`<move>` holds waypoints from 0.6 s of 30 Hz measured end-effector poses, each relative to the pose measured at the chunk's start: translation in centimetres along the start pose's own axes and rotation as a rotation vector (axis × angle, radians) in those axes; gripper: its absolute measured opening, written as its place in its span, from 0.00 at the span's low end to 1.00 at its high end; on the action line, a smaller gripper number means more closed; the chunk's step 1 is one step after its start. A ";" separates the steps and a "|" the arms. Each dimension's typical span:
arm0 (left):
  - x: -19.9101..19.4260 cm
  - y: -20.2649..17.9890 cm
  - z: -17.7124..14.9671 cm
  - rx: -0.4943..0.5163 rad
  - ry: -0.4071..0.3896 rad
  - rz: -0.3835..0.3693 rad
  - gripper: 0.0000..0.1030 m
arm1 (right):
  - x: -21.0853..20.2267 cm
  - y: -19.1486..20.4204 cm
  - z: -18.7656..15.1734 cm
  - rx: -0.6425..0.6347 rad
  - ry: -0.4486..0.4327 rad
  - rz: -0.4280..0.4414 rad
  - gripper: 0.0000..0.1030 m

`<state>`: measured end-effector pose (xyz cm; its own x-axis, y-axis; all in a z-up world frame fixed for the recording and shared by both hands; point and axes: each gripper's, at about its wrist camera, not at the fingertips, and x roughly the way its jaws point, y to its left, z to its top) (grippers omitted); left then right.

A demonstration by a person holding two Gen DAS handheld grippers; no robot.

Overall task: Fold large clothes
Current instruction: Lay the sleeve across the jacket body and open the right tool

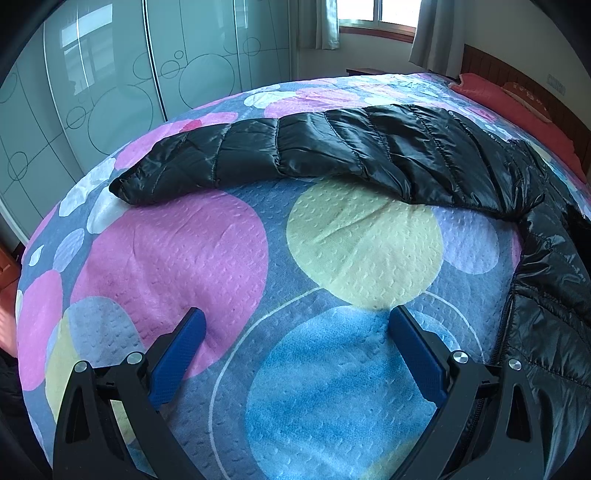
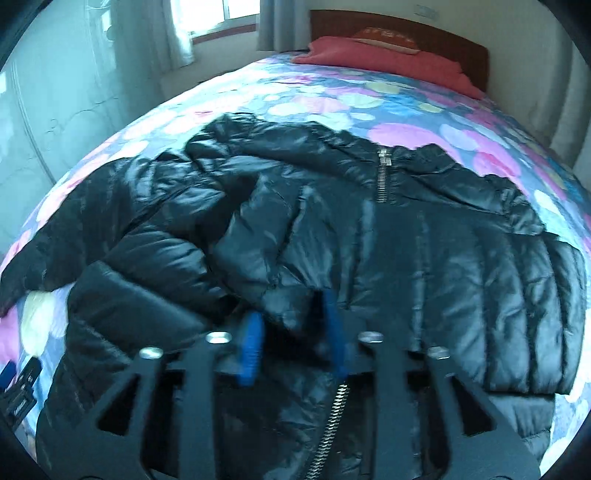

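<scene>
A shiny black puffer jacket lies spread on the bed, zip facing up. One sleeve is folded across its chest. The cuff end of that sleeve lies at the fingertips of my right gripper, whose blue pads stand partly apart. This view is blurred, and I see no firm pinch on the fabric. In the left wrist view the other sleeve stretches out flat to the left, and the jacket's body is at the right edge. My left gripper is wide open over bare bedspread, nearer than that sleeve.
The bedspread has large pink, yellow and blue circles. A red pillow and a wooden headboard are at the far end. Frosted wardrobe doors stand beyond the bed's left edge. A curtained window is behind.
</scene>
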<state>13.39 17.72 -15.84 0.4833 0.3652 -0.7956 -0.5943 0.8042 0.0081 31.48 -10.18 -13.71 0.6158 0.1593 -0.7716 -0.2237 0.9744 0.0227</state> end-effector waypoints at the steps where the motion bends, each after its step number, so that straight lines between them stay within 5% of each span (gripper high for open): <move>1: 0.0 0.0 0.0 0.001 0.000 0.000 0.96 | -0.1 0.1 0.0 0.001 -0.005 0.006 0.38; 5: 0.0 -0.1 0.0 0.002 0.000 0.003 0.96 | -4.2 -2.6 -0.1 0.094 -0.085 0.093 0.38; 10: 0.1 -0.3 0.0 0.007 -0.002 0.010 0.96 | -8.1 -11.9 -0.3 0.271 -0.169 -0.037 0.35; 14: 0.1 -0.3 0.0 0.009 -0.002 0.013 0.96 | -6.9 -18.3 -2.3 0.383 -0.120 -0.194 0.27; 16: 0.1 -0.4 0.0 0.011 -0.002 0.016 0.96 | -4.3 -19.7 -3.7 0.391 -0.030 -0.197 0.28; 18: 0.2 -0.5 0.0 0.012 -0.001 0.018 0.96 | -2.9 -19.8 -4.8 0.373 -0.029 -0.178 0.27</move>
<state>13.72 17.40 -15.98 0.4738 0.3800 -0.7945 -0.5946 0.8035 0.0296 30.48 -30.72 -15.00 0.6426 -0.0175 -0.7660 0.1737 0.9770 0.1234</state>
